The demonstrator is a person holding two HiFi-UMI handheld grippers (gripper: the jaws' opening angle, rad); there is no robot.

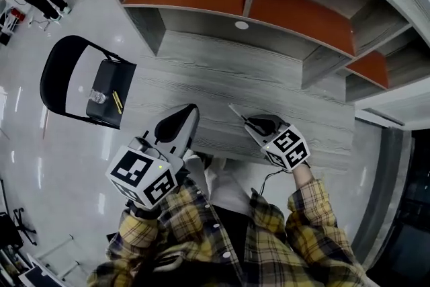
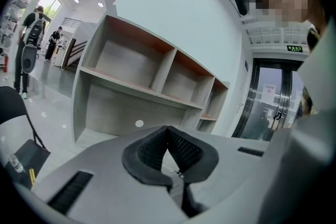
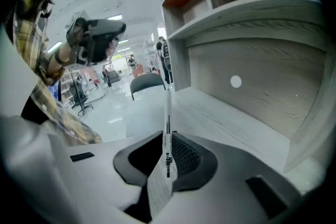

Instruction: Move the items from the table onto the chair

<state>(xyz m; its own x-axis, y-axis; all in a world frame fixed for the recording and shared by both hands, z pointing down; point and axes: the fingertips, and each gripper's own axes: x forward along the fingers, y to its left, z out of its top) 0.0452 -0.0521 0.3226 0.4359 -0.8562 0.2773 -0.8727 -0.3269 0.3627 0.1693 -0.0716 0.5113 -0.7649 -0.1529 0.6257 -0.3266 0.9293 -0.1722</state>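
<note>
Right gripper (image 3: 168, 139) pinches a white pen (image 3: 167, 107); its print is unreadable.

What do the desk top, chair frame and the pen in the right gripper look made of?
Desk top: grey laminate or veneer, matte; printed-looking wood grain runs along it.
Chair frame: probably painted metal tube; thin, black, evenly bent loop.
White pen, clamped in the right gripper: likely plastic; smooth, slim barrel with black print.
</note>
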